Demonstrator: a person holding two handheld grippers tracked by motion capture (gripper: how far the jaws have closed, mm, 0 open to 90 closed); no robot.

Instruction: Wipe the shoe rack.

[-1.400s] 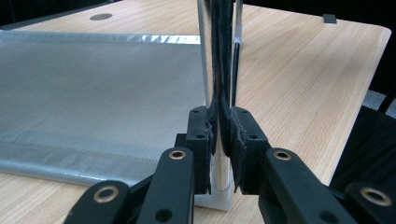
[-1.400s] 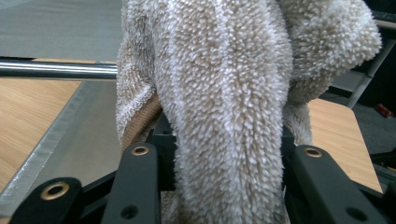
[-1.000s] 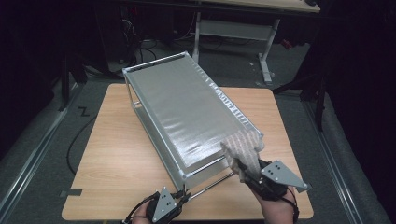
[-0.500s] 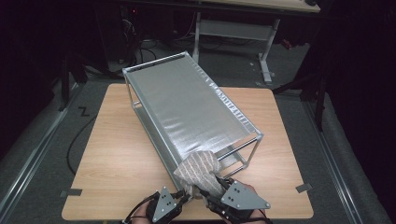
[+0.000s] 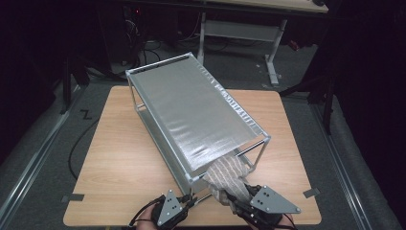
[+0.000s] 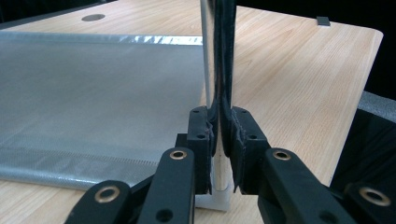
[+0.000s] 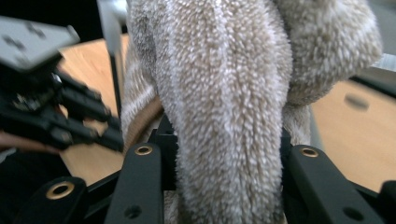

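My right gripper (image 7: 224, 177) has its jaws pinching a thick fold of the fluffy beige towel (image 7: 224, 93), which bulges up between them and spills over both sides; the jaws have just been closing further on it. From above, I see that right gripper (image 5: 239, 203) at the near edge of the table, with the towel (image 5: 227, 175) bunched just ahead of it and reaching under the near end of the metal shelf rack (image 5: 191, 110). My left gripper (image 6: 218, 140) has its jaws pressed tight on the rack's thin upright corner post (image 6: 208, 56), whose white foot rests on the wooden table (image 6: 299, 70). The rack stands slantwise across the table (image 5: 119, 163).
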